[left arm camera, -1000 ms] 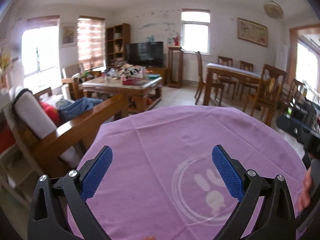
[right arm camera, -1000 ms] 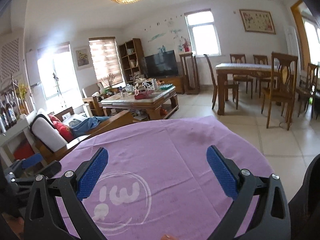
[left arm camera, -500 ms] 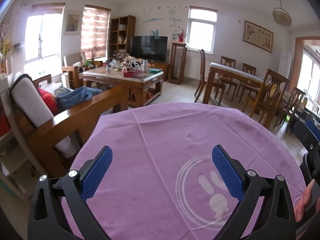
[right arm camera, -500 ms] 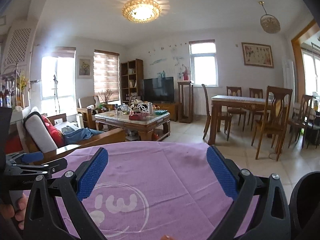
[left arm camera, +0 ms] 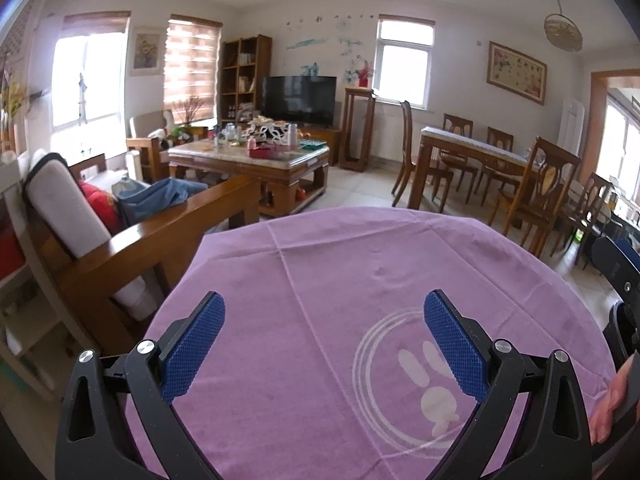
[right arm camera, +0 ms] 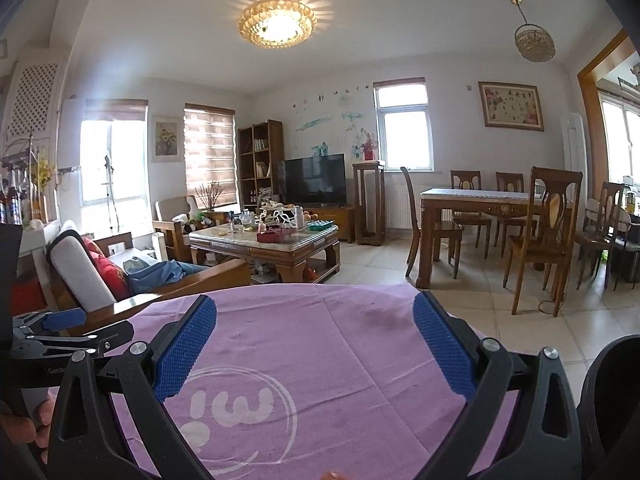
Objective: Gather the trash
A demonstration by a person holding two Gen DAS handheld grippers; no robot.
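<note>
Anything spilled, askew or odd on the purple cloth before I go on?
Nothing spilled or askew. The purple tablecloth lies flat with fold creases and a few faint darker marks; no trash shows on it. Both the left gripper and the right gripper hover open and empty.

There are two grippers: the left gripper [left arm camera: 324,328] and the right gripper [right arm camera: 314,334]. There is one round table with a purple cloth [left arm camera: 340,264], one coffee table [left arm camera: 256,160], one dining table [right arm camera: 476,198], one television [right arm camera: 314,180], one bookshelf [right arm camera: 260,160] and two ceiling lamps [right arm camera: 278,22].
</note>
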